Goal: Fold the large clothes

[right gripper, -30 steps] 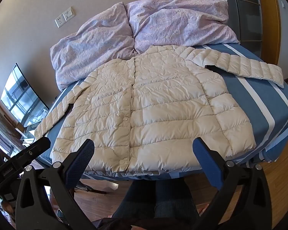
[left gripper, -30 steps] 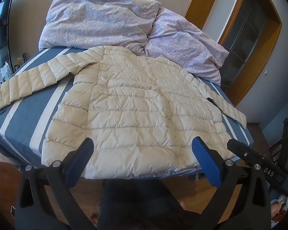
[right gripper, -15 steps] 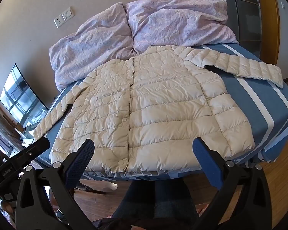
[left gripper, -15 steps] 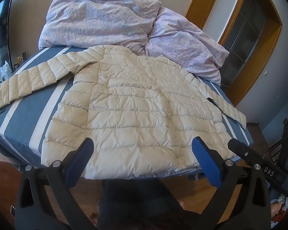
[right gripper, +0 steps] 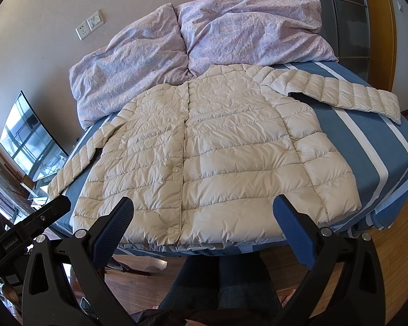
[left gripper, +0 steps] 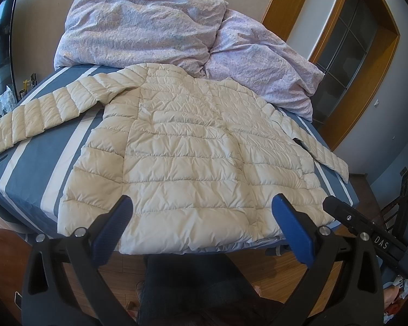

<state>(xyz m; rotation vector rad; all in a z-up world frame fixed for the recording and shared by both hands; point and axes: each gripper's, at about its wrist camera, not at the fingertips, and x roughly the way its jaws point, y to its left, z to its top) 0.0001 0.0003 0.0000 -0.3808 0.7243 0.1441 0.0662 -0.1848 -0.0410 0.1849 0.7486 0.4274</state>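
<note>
A cream quilted puffer jacket [left gripper: 193, 152] lies flat and front-up on a blue bed with white stripes [left gripper: 38, 157], both sleeves spread out sideways. It also shows in the right wrist view [right gripper: 209, 157], its snap-button placket running down the middle. My left gripper [left gripper: 202, 217] is open and empty, held just in front of the jacket's hem at the bed's near edge. My right gripper [right gripper: 204, 217] is open and empty too, also just short of the hem.
Two lilac pillows [left gripper: 138, 27] lie at the head of the bed, touching the jacket's collar. Wood floor and the person's legs [right gripper: 223, 285] are below the grippers. A wooden door frame [left gripper: 337, 81] stands to the right, a TV screen [right gripper: 27, 141] to the left.
Both grippers have drifted very slightly; the jacket has not moved and both grippers stay open.
</note>
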